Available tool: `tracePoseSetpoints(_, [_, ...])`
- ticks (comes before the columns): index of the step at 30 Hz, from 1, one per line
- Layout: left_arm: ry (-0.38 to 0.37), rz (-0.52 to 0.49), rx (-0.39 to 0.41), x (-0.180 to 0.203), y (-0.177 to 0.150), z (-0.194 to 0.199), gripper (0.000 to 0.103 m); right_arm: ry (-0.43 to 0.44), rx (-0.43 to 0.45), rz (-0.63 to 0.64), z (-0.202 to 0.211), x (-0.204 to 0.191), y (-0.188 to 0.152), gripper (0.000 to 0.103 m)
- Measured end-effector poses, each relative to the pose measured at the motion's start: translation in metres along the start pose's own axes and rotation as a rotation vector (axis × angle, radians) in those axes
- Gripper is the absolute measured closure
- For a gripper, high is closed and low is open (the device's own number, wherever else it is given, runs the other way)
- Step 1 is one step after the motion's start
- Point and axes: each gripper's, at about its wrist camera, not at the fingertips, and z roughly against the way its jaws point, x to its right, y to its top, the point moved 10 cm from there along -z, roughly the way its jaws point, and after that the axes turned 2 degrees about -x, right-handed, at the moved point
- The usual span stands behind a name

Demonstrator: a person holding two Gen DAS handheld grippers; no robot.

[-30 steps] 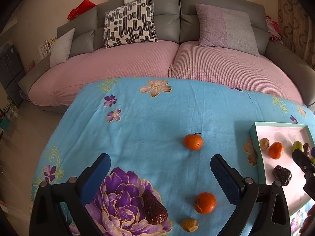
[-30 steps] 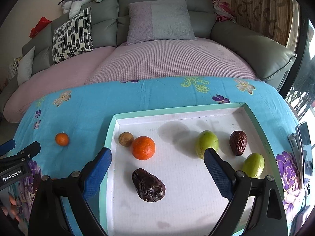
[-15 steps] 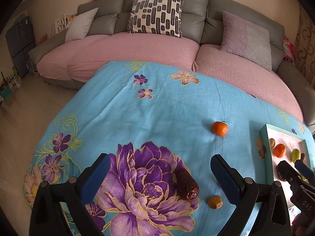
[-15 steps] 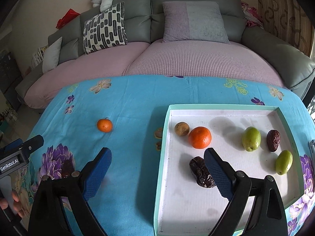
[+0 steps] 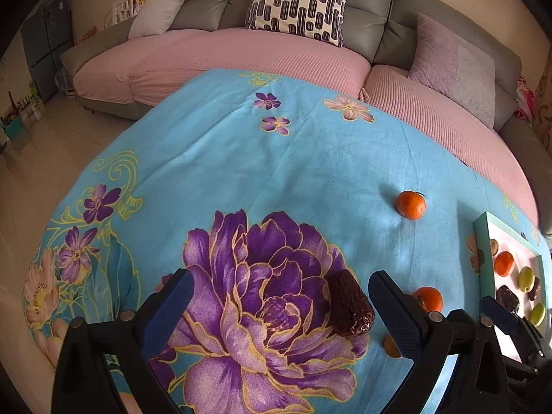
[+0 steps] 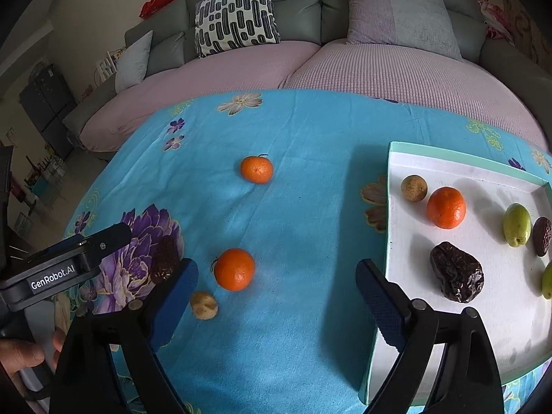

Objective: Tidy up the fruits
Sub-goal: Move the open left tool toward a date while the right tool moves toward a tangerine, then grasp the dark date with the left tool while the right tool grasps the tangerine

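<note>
Both tongs swung left since half-second-ago frames, away from tray (image 6: pixel 386 207) toward loose fruit. Dried date (image 5: pixel 350 305) on blue floral worktop cloth (image 5: pixel 276 158), atop purple flower print, long axis running near-to-far. Left tongs (image 5: pixel 279 310) wide open, empty; date sits inside their gap, hard by right finger, so left is likely the nearer picker. Right tongs (image 6: pixel 276 296) wide open, empty, straddling near mandarin (image 6: pixel 234 269); small brown fruit (image 6: pixel 204 305) beside left finger. Far mandarin (image 6: pixel 256 169) well apart.
</note>
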Motion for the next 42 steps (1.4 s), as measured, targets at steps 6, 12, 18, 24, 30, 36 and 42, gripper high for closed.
tracePoseSetpoints(6, [-0.006,0.024,-0.005,-0.008,0.005,-0.006,0.001,0.042,-0.045,0.037,-0.016,-0.019,-0.008,0.031])
tracePoseSetpoints(12, [-0.03,0.024,-0.024,-0.004,0.002,-0.011,0.001,0.058,-0.076,0.063,-0.031,-0.03,-0.011,0.041])
tracePoseSetpoints(18, [-0.057,0.01,-0.03,0.005,0.002,-0.011,0.001,0.044,-0.1,0.076,-0.042,-0.035,-0.014,0.054])
tracePoseSetpoints(24, [-0.072,0.004,-0.04,0.01,0.001,-0.012,0.002,0.054,-0.109,0.08,-0.044,-0.036,-0.016,0.068])
tracePoseSetpoints(30, [-0.135,-0.022,-0.084,0.029,-0.009,-0.019,0.015,0.054,-0.109,0.06,-0.041,-0.03,-0.015,0.068])
tracePoseSetpoints(36, [-0.22,-0.015,-0.132,0.047,-0.021,-0.025,0.034,0.012,-0.076,0.019,-0.027,-0.009,-0.008,0.068])
tracePoseSetpoints(42, [-0.226,-0.024,-0.158,0.055,-0.028,-0.03,0.054,0.005,-0.042,-0.04,-0.015,0.011,-0.001,0.068])
